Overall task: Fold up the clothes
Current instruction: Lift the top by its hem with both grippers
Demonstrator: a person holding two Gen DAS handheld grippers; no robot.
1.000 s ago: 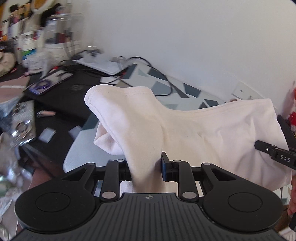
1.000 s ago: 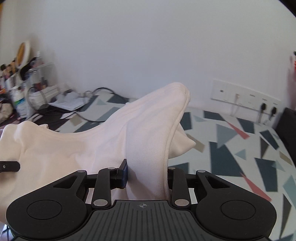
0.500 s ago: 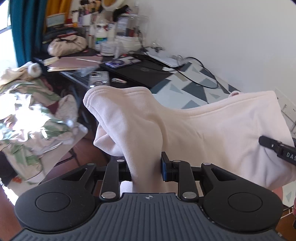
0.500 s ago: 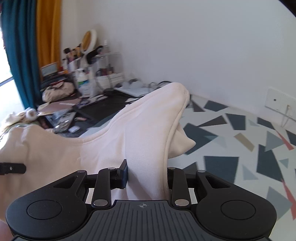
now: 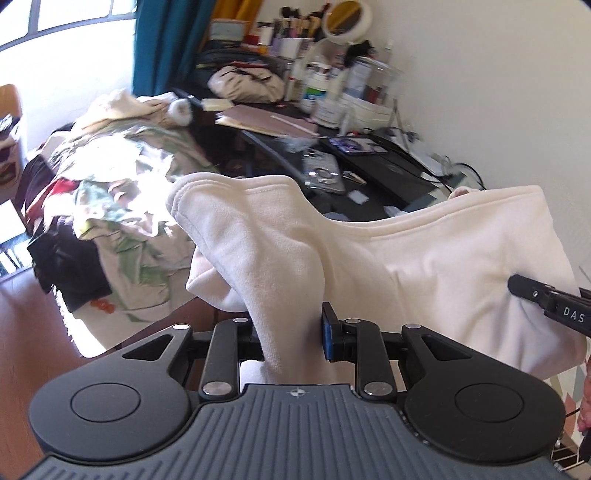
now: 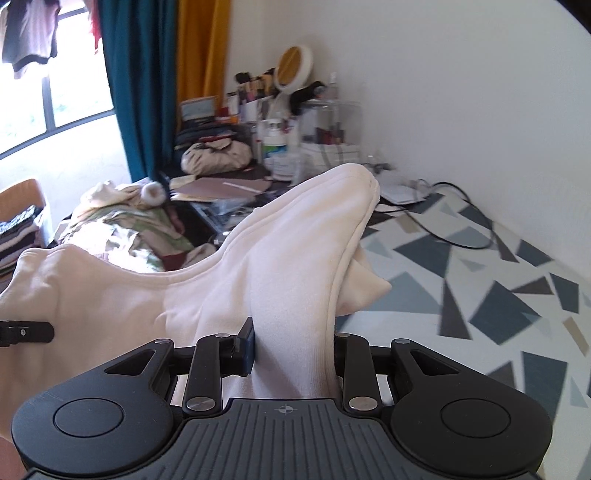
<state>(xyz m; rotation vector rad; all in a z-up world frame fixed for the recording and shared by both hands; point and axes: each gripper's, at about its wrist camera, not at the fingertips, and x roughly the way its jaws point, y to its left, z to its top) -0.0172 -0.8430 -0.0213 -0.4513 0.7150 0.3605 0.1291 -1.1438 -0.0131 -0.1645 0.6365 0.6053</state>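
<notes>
Left gripper: the left gripper is clamped on a bunched fold of the cream garment, cloth pinched tight between the two pads.
Right gripper: the right gripper is pinching another bunch of the same cream garment, fabric squeezed between its pads.
Garment: it hangs in the air, stretched between the two grippers, a thick fleecy piece with a stitched hem; a rounded end flops over forward of each gripper.
Cross view: in the left wrist view the right gripper's finger shows at the right edge against the cloth; in the right wrist view the left gripper's finger pokes in at the left edge.
Table: a table with a grey-and-blue triangle pattern lies below and to the right of the garment, with black cables running across it.
Clutter: a dark desk beyond carries papers, bottles, brushes and a round mirror.
Heap: a pile of clothes sits in bright sunlight to the left, below the window.
Curtains: a teal curtain and a yellow curtain hang by the window.
</notes>
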